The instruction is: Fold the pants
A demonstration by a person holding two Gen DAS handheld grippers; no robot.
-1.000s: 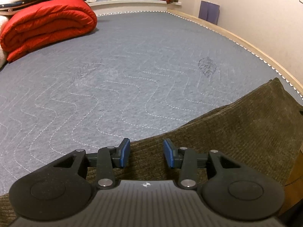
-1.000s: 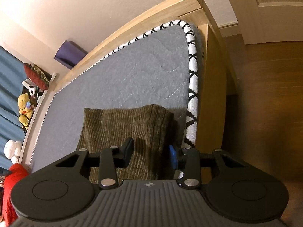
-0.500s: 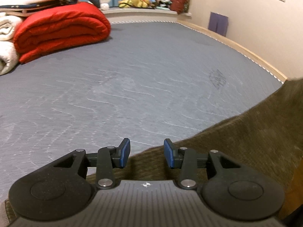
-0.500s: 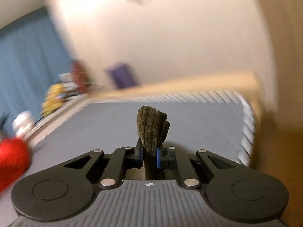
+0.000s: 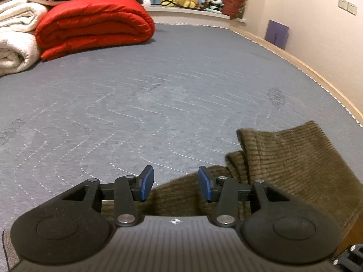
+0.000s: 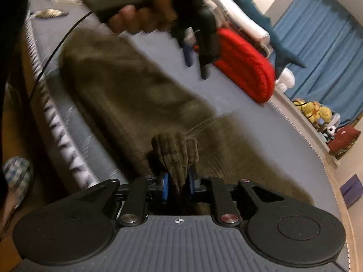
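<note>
R gripper point(image 6: 178, 184) clamped on a bunched end of the brown corduroy pants point(image 6: 140, 104), fabric wad sticking up btwn the blue pads; jaws just eased out a bit, cloth between them. L gripper point(image 5: 175, 184) jaws apart, also just widened, nothing pinched, hovering over pants edge. Pants lie on the grey quilted mattress point(image 5: 158, 86) near its front edge, partly folded over. Red folded duvet point(image 5: 95, 25) at far end.

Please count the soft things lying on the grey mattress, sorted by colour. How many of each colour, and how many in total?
Olive-brown: 1, the corduroy pants
Red: 1, the folded quilt
White: 1, the stack of folded blankets
Total: 3
</note>
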